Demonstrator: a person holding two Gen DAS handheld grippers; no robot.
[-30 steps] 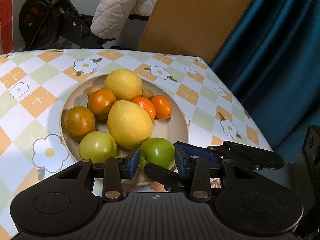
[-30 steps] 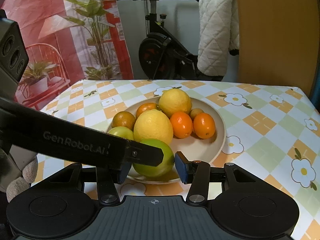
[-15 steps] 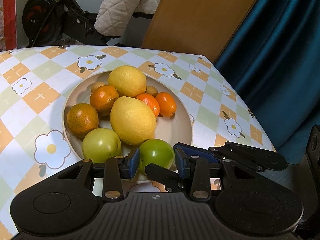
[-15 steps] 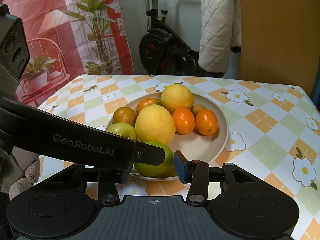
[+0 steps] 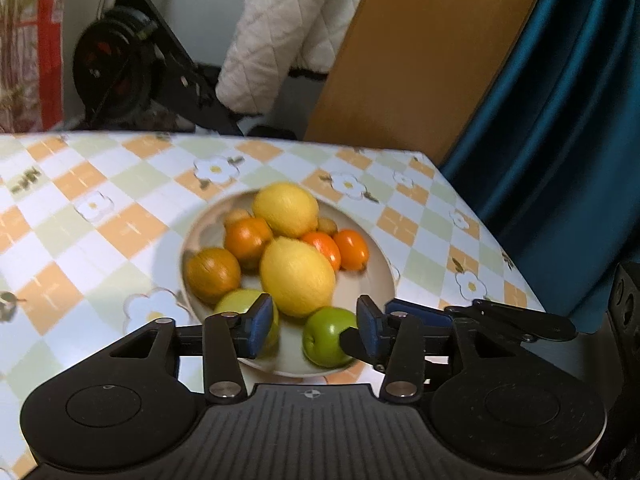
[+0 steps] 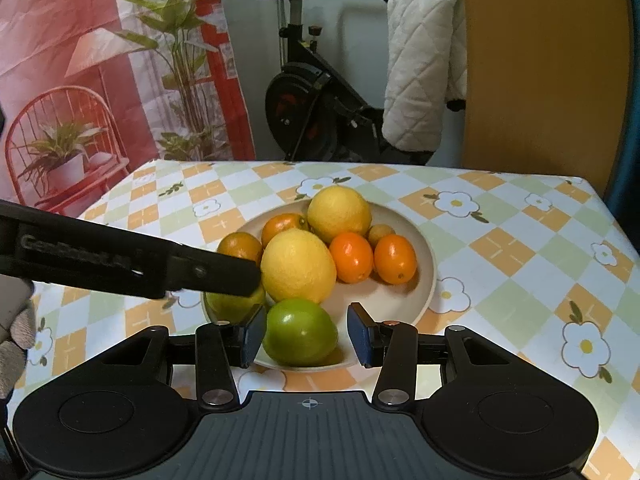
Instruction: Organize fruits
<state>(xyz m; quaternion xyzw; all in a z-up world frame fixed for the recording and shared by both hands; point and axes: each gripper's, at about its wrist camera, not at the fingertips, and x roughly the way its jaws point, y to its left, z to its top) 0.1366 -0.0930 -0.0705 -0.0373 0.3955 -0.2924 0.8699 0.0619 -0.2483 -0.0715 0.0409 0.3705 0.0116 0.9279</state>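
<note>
Fruit all on the plate point(image 6: 430, 276), mid counter point(image 6: 516, 300): two lemons point(image 6: 298, 266), the oranges point(image 6: 351, 257), a pale green fruit point(image 5: 240, 304) and the green apple point(image 6: 300, 332) at the plate's near rim. No loose fruit visible on the counter, so task looks nearly done, maybe just a final check.

Left tool point(image 5: 314, 330): jaws opening, nothing between the pads; apple sits below on the plate, off toward the right pad. Looks like a release.

Right tool point(image 6: 306, 334): part open, pads either side of the apple, gap visible on the right side, not gripping.

Obstacles: left tool's arm crosses the right view over the plate's left side, so collision risk between tools. Exercise bike point(image 6: 320, 112) and quilted jacket point(image 6: 424, 64) stand beyond the far edge, clear of work.
</note>
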